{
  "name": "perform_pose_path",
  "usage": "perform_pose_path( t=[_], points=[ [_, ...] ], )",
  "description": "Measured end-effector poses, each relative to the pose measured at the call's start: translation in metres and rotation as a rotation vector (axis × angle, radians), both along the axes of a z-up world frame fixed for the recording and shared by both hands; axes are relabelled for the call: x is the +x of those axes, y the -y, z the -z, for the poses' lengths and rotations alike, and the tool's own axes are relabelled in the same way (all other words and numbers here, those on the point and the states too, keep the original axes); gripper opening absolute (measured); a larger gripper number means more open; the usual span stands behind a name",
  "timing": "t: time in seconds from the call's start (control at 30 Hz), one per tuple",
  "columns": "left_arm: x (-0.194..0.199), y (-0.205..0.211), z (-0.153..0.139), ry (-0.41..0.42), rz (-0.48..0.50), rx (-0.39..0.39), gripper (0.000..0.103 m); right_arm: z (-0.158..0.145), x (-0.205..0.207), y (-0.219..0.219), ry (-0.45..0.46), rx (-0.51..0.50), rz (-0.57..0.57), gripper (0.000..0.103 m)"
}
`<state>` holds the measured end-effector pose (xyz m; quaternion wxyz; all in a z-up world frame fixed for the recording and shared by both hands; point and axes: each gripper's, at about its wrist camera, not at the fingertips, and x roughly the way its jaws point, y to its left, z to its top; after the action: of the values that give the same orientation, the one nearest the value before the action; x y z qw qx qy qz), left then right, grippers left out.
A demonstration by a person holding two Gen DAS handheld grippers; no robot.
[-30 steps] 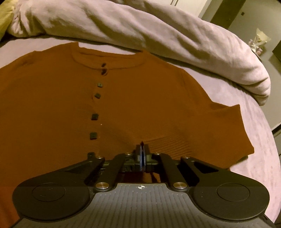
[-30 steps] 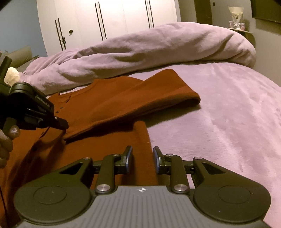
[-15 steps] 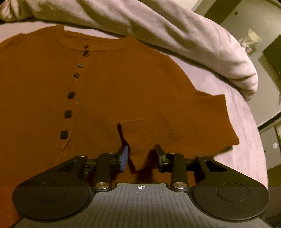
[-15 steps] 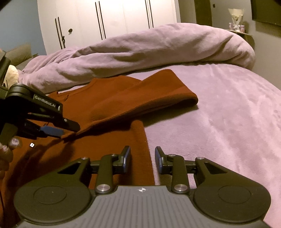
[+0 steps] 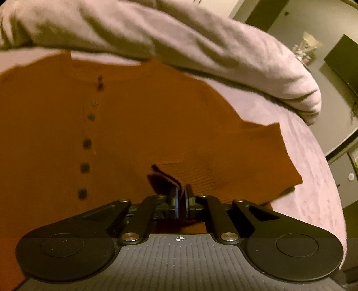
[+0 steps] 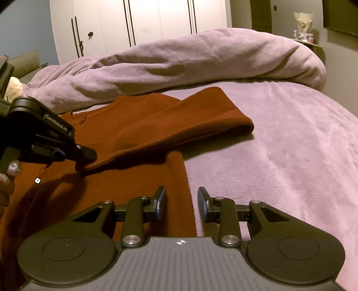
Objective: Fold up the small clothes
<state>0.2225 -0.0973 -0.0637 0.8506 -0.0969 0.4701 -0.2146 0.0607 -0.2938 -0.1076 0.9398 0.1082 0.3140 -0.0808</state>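
Observation:
A rust-brown buttoned sweater (image 5: 134, 123) lies flat on the bed, with its right sleeve (image 5: 223, 167) folded in across the chest. My left gripper (image 5: 181, 197) is shut, and a lifted corner of the ribbed sleeve cuff (image 5: 170, 179) runs into its jaws. In the right wrist view the left gripper (image 6: 89, 154) sits at the cuff end of the folded sleeve (image 6: 179, 127). My right gripper (image 6: 181, 201) is open just above the sweater's (image 6: 134, 179) side edge, with nothing pinched.
A rolled lilac duvet (image 6: 190, 62) lies along the far side, just behind the sweater's collar. Bare lilac bed cover (image 6: 279, 156) spreads to the right. White wardrobe doors (image 6: 145, 20) stand behind. A hand (image 6: 6, 179) holds the left gripper at the left edge.
The left gripper opened over the cuff half a second ago and has shut again at its corner. It tilted a little. The right gripper stayed put.

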Motion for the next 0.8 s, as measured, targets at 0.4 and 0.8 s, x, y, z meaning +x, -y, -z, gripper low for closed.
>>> perform_pose_path(
  t=[0.4,0.8],
  points=[
    [0.032,-0.082,-0.057,0.261,-0.175,0.189,0.007,-0.01,0.001,-0.004,0.008,-0.043,-0.008,0.032],
    [0.048,-0.177,0.005,0.082,-0.349,0.23,0.044,-0.021,0.016,-0.031,0.007,-0.105,-0.064,0.037]
  ],
)
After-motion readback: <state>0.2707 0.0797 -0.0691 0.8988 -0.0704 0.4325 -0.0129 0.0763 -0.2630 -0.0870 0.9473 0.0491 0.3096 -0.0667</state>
